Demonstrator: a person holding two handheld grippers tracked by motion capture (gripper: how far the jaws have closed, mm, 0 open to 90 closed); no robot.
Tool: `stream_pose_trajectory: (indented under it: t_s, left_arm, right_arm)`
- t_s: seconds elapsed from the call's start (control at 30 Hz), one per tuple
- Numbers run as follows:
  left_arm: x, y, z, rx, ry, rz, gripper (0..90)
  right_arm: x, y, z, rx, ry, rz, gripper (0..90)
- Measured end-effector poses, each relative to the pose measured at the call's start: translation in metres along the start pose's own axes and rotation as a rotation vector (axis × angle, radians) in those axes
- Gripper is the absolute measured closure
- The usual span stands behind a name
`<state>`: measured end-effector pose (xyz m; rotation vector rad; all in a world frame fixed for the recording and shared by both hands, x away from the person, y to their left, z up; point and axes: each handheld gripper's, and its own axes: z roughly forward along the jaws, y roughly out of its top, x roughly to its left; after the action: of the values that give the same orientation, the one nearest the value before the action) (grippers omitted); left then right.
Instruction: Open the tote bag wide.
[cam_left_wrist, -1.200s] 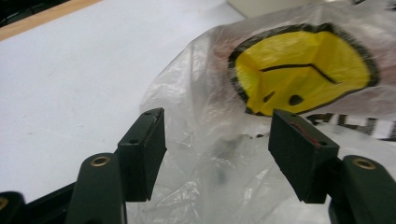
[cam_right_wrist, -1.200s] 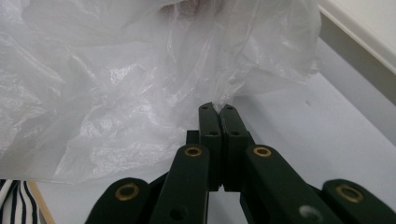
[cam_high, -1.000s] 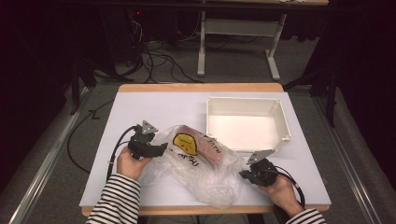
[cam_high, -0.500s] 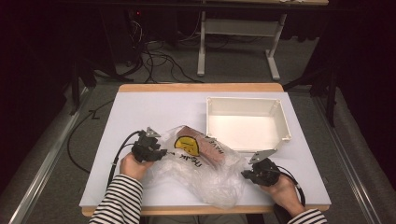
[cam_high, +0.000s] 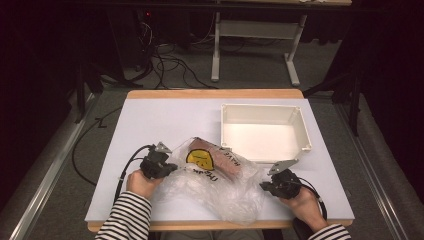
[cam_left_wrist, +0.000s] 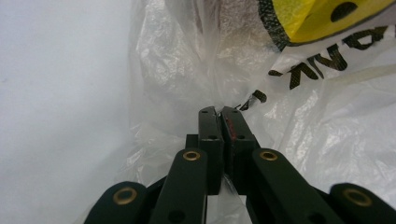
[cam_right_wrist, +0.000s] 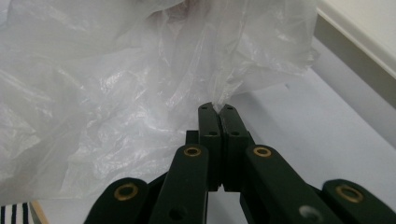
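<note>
Pinched together, the left gripper (cam_left_wrist: 219, 112) has just been closing its jaws, and a fold of the thin plastic bag (cam_high: 220, 187) is now caught between them at the bag's left edge. On the opposite side the right gripper (cam_right_wrist: 217, 108) is pressed together on a fold of the bag's right edge, close to the white tray (cam_high: 302, 130).

Printed on the bag is a yellow smiley face (cam_high: 199, 159) ringed in black, with bold black capital letters beside it; in the left gripper view these run upside down and only fragments such as "AN" can be made out, so the full wording cannot be read.

Clear, crinkled and glossy, the bag lies on the near middle of the white table (cam_high: 150, 120), between the two grippers. Inside it sits a reddish-brown block (cam_high: 220, 161). Just behind, the tray is shallow and rectangular.
</note>
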<state>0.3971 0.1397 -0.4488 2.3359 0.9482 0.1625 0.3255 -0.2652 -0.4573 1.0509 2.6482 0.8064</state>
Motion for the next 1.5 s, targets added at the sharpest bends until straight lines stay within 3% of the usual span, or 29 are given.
stream_pose_trajectory:
  t_s: [0.27,0.73,0.93,1.3,1.5]
  left_arm:
    - [-0.018,-0.011,-0.013,-0.006,-0.045,0.031,89.0]
    - [-0.040,-0.024,-0.015,-0.021,-0.114,0.069,89.1]
    - [-0.057,-0.028,-0.017,-0.022,-0.145,0.096,89.0]
    - [-0.061,-0.029,-0.017,-0.044,-0.170,0.092,87.3]
    - [-0.072,-0.032,-0.017,-0.027,-0.206,0.118,88.3]
  right_arm:
    - [-0.007,-0.003,-0.002,-0.006,-0.013,0.038,90.0]
    - [-0.020,-0.001,-0.001,-0.005,-0.076,0.089,90.0]
    - [-0.028,0.000,0.001,-0.012,-0.098,0.106,90.0]
    - [-0.030,0.000,0.001,-0.015,-0.114,0.110,89.6]
    - [-0.030,0.001,0.002,-0.013,-0.113,0.116,89.6]
